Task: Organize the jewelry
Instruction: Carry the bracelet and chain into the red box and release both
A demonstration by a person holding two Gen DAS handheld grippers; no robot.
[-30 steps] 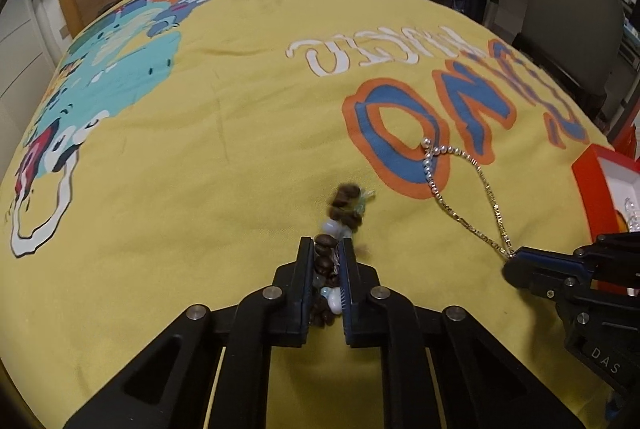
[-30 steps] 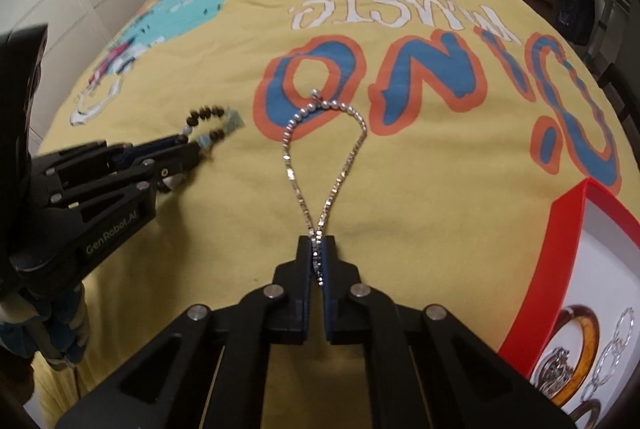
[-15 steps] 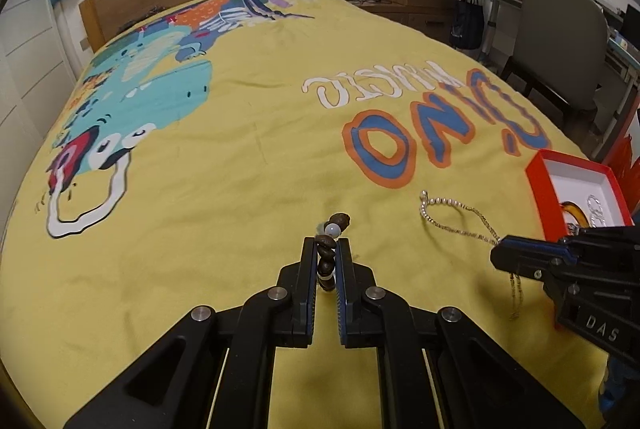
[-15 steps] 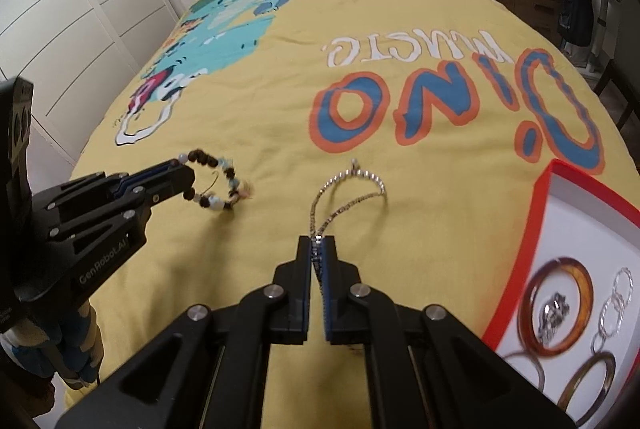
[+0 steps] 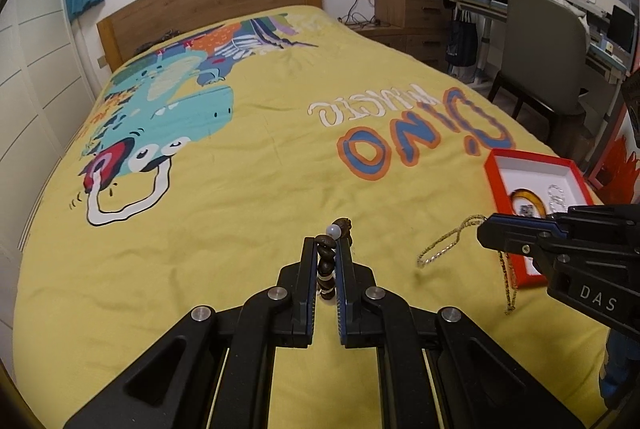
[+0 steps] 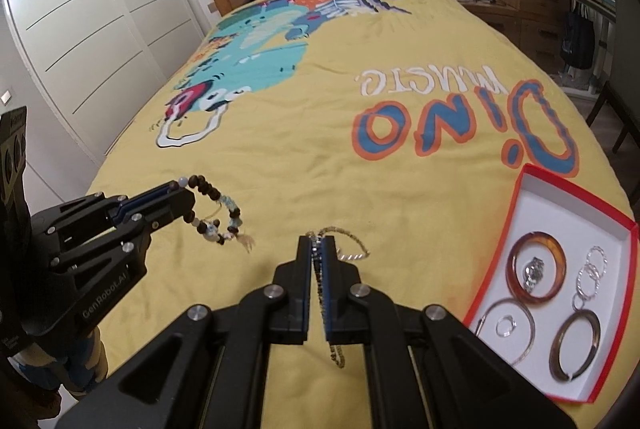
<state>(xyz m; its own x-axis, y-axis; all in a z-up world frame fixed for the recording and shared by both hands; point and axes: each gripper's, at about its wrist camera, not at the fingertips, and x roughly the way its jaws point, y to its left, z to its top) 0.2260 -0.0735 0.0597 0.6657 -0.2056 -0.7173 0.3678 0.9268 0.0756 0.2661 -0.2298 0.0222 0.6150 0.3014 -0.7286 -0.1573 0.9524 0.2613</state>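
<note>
Left gripper (image 5: 327, 243) pinched the beaded bracelet (image 6: 216, 209), right gripper (image 6: 317, 243) the chain necklace (image 5: 448, 247); both needed slack-free carriage toward the red tray (image 6: 516, 213).

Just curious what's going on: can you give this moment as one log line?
left gripper: shut on beaded bracelet | right gripper: shut on chain necklace | both lifted off bedspread | red box: nearby

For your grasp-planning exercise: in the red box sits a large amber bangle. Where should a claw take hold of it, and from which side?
Grip the amber bangle by its rim, coming from above, one finger inside the ring and one outside. It lies flat on the floor of the red box, so no side edge is exposed. Probably choose the far arc: a small silver piece lies inside the ring, nearer the near arc.
</note>
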